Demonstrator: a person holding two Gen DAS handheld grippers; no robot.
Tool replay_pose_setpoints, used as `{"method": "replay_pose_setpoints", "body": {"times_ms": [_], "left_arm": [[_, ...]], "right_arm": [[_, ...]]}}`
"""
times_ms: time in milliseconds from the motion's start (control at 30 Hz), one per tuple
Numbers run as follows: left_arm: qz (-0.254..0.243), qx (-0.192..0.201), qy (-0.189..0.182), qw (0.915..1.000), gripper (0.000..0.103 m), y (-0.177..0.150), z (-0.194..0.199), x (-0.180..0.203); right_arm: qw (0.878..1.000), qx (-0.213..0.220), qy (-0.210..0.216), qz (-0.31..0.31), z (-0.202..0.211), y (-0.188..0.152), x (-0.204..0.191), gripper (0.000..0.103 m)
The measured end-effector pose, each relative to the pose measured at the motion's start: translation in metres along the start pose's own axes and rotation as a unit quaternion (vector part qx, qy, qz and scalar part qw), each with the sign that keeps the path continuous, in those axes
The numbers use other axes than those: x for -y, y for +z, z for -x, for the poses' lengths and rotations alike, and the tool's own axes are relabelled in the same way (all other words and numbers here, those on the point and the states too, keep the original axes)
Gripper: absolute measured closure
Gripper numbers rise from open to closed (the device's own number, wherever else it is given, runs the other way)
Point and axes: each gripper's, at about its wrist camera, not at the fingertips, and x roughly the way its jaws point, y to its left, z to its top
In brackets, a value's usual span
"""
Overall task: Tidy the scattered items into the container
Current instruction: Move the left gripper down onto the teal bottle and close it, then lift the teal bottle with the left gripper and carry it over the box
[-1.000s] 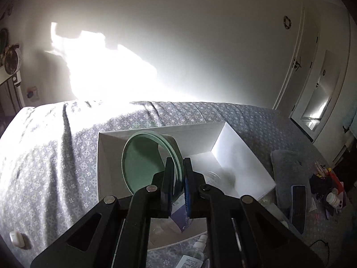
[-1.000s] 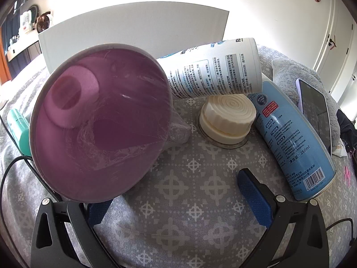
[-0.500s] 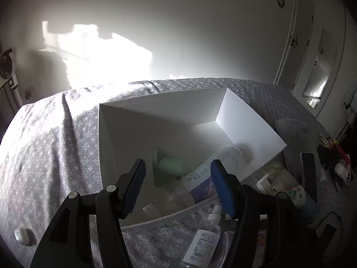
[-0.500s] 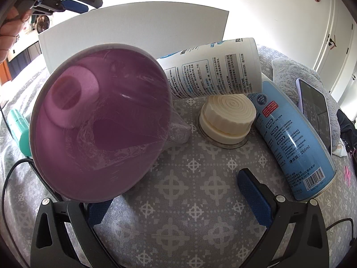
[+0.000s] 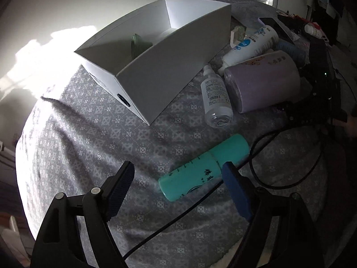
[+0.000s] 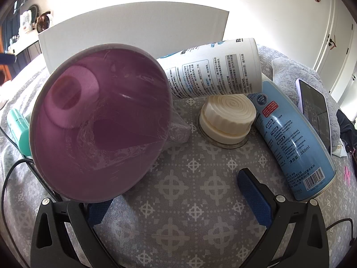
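Left gripper (image 5: 177, 178): jaws apart, positioned above the teal bottle (image 5: 204, 170) lying on the bedspread (image 5: 89, 138). Right gripper (image 6: 176, 192): jaws apart, beside the purple cup (image 6: 100, 127).

Black tongs (image 5: 178, 182) — blue ribbed pads (image 5: 234, 189)

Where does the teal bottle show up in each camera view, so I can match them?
Left wrist view: the teal bottle lies low in the middle, on the bedspread between the open fingers of the left gripper.
Right wrist view: only a sliver of it shows at the left edge, behind the purple cup.
Shared landmark: the white box.
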Motion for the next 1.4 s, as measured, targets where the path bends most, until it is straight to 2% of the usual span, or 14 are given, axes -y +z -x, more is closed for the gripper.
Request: {"method": "replay_pose_setpoints", "body": {"times_ms": [67, 167, 200, 333, 433, 467, 567, 633, 700, 767, 900, 1067, 1300, 1400], "left_arm": [[-0.061, -0.032, 0.012, 0.9975, 0.022, -0.014, -0.011, 0.015], [-0.126, -0.035, 0.035, 0.9908, 0.022, -0.021, -0.025, 0.031], [-0.132, -0.034, 0.036, 0.9899, 0.022, -0.02, -0.029, 0.032], [-0.115, -0.025, -0.007, 0.993, 0.028, -0.005, -0.038, 0.028], [-0.101, -0.044, -0.079, 0.9908, 0.03, 0.003, -0.043, 0.025], [-0.108, -0.043, -0.086, 0.9895, 0.031, 0.003, -0.042, 0.027], [-0.129, -0.041, -0.059, 0.989, 0.031, 0.001, -0.044, 0.029], [-0.129, -0.047, -0.062, 0.9885, 0.031, 0.0, -0.049, 0.027], [-0.134, -0.048, -0.064, 0.9878, 0.04, 0.0, -0.052, 0.028], [-0.115, -0.054, -0.073, 0.9892, 0.042, 0.002, -0.057, 0.029], [-0.064, -0.035, -0.086, 0.9937, 0.048, 0.002, -0.055, 0.027], [-0.043, -0.023, -0.086, 0.9951, 0.068, -0.015, -0.043, 0.037], [0.041, -0.019, -0.139, 0.9892, 0.069, -0.042, -0.02, 0.039], [0.054, -0.018, -0.15, 0.9871, 0.069, -0.052, -0.012, 0.041]], "right_arm": [[1.0, 0.0, 0.0, 0.0, 0.0, 0.001, 0.0, 0.0], [1.0, 0.0, 0.0, 0.0, 0.0, 0.001, 0.0, 0.0], [1.0, 0.0, 0.0, 0.0, 0.0, 0.0, 0.0, 0.0], [1.0, 0.0, 0.0, 0.0, 0.0, -0.001, -0.001, 0.0], [1.0, 0.0, 0.0, 0.0, 0.0, 0.001, -0.001, 0.0], [1.0, 0.0, 0.0, 0.0, 0.0, 0.001, -0.001, 0.0], [1.0, 0.0, 0.0, 0.0, 0.0, 0.001, -0.001, 0.0], [1.0, 0.0, 0.0, 0.0, 0.0, -0.001, -0.001, 0.0], [1.0, 0.0, 0.0, 0.0, 0.0, -0.001, -0.002, 0.0], [1.0, 0.0, 0.0, 0.0, 0.0, 0.001, -0.001, 0.0], [1.0, 0.0, 0.0, 0.0, 0.0, -0.001, -0.001, 0.0], [1.0, 0.0, 0.0, 0.0, 0.0, 0.0, -0.002, 0.0], [1.0, 0.0, 0.0, 0.0, 0.0, -0.001, -0.002, 0.0], [1.0, 0.0, 0.0, 0.0, 0.0, 0.0, -0.002, 0.0]]}}
